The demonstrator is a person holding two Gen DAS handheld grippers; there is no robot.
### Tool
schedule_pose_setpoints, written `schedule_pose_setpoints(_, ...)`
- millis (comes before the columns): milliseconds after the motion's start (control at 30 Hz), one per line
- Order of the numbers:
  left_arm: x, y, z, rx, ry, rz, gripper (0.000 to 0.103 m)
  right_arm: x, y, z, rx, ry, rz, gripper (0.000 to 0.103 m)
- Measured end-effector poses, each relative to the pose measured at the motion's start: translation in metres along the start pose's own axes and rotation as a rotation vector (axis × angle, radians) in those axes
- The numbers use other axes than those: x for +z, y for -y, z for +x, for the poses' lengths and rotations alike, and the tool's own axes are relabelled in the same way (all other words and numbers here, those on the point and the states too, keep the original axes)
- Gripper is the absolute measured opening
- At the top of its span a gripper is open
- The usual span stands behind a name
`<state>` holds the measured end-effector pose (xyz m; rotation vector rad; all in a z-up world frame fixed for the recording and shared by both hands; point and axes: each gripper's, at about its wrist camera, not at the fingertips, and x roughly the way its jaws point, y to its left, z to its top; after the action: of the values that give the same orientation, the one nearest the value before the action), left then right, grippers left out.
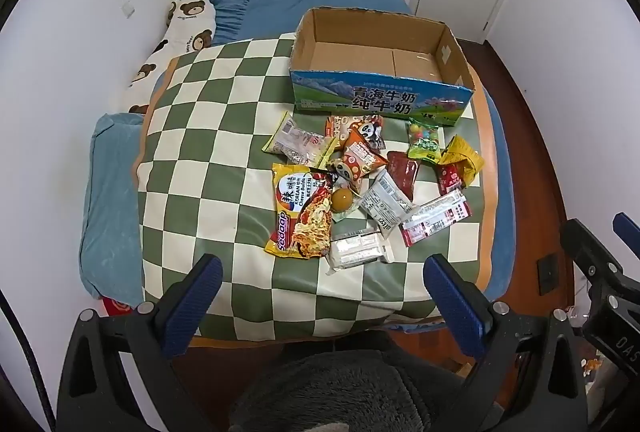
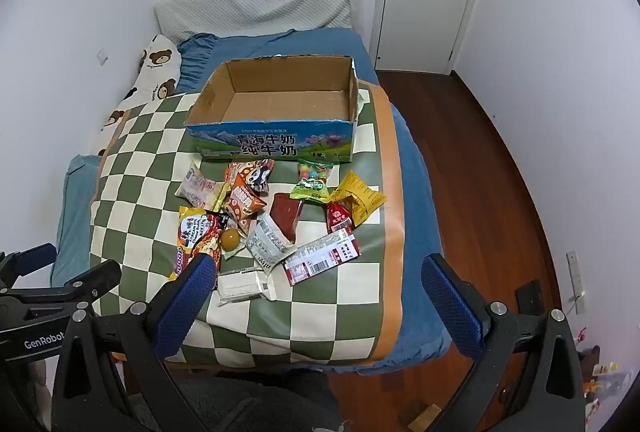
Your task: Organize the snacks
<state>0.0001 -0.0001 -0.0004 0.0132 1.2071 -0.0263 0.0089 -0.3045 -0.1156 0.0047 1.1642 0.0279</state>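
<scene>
Left wrist view shows my left gripper (image 1: 322,286) spread wide and empty above the green-and-cream checked quilt (image 1: 208,136); my right gripper (image 2: 318,286) hangs equally wide, holding nothing. I judge sorting has not begun: the open cardboard milk box (image 1: 380,100) sits empty, and the crinkly foil and plastic snack packets (image 1: 360,172) lie scattered just before it. Next I'd drop onto the flat yellow noodle packet (image 1: 302,212), pinching a thin, slippery edge.

In the right wrist view, 1 blue finger (image 2: 188,296) covers the noodle packet's (image 2: 196,236) near end; small print on wrappers is illegible.
</scene>
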Motion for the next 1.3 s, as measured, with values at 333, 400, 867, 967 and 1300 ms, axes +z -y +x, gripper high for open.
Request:
schedule_pose_setpoints(333,0.000,-0.001,0.003,-0.004,-0.005,0.003,0.103,0.003,0.000,0.003,0.006,-0.004,0.005,0.103)
schedule_pose_setpoints(400,0.000,0.001,0.001,0.002,-0.002,-0.005,0.103,0.003,0.000,0.003,0.006,-0.005,0.004,0.103)
schedule_pose_setpoints(867,0.003,-0.010,-0.002,0.004,0.004,-0.005,0.103,0.006,-0.002,0.006,0.005,-0.009,0.004,0.103)
schedule_pose_setpoints(967,0.004,-0.009,-0.001,0.005,0.001,-0.003,0.103,0.005,-0.002,0.006,0.006,-0.011,0.006,0.103)
schedule_pose_setpoints(1300,0.008,-0.007,0.001,0.006,0.000,-0.007,0.103,0.006,-0.003,0.007,0.007,-0.015,0.007,0.103)
